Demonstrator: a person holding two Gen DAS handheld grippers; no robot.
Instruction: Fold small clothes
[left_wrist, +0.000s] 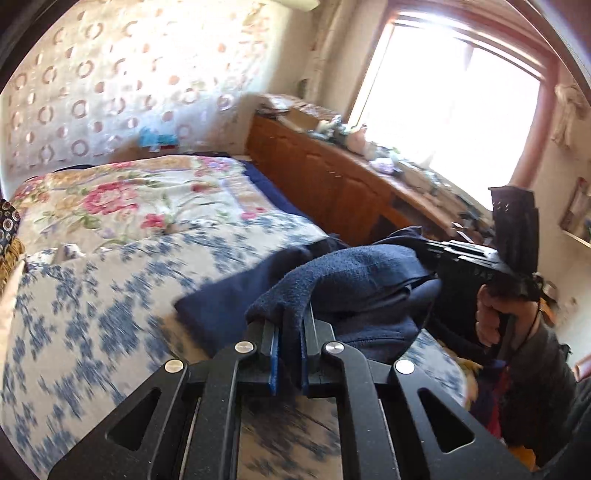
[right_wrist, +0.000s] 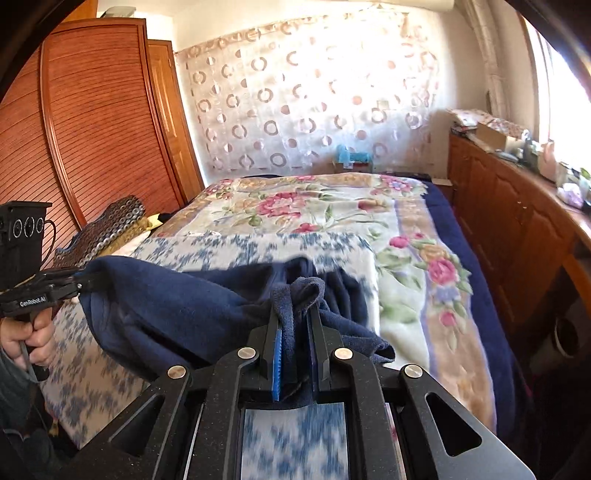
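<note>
Fleece, by the look: from the left wrist, the navy garment (left_wrist: 354, 273) is soft, light and limp, one edge clamped in the left gripper (left_wrist: 290, 332), the rest sagging to the bed (left_wrist: 92, 295) near its window-side edge. From the right wrist, the right gripper (right_wrist: 293, 332) pinches another bunched edge; hems likely hold best.

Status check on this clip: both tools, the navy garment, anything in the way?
Left tool shut on navy garment. Right tool shut on it too. Garment partly raised off the bed. Nothing in the way.
</note>
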